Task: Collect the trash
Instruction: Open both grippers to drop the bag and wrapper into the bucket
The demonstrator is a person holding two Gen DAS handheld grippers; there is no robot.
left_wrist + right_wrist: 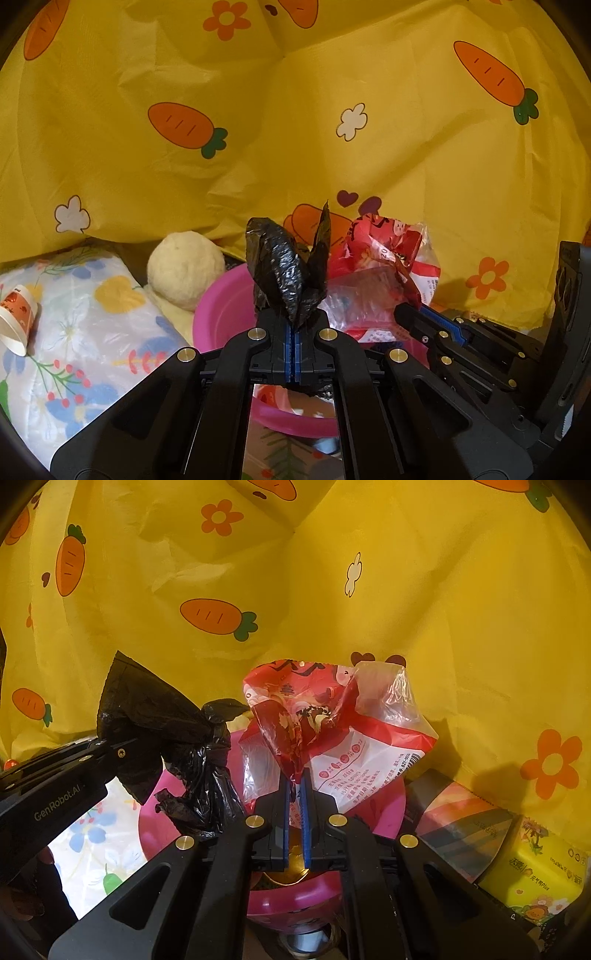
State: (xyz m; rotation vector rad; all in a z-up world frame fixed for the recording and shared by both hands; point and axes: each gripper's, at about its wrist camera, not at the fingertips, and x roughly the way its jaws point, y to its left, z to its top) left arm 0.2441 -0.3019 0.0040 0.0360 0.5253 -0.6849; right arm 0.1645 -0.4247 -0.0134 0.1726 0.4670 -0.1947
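Note:
My left gripper [294, 326] is shut on a crumpled black plastic bag [284, 266], which sticks up from the pads above a pink basin [221, 310]. To its right, my right gripper [413, 317] reaches in under a red and clear snack wrapper [380, 266]. In the right wrist view, the right gripper [295, 781] is shut on the lower edge of that red wrapper [351, 731], over the pink basin [386, 812]. The black bag [184, 738] hangs at the left there, pinched by the left gripper [118, 755].
A paper cup [16, 317] lies on a floral plastic cloth [92, 314] at the left. A cream fluffy ball [184, 269] sits beside the basin. A striped box [458, 819] and a yellow tissue pack [535, 864] stand right. A yellow carrot-print sheet [295, 129] hangs behind.

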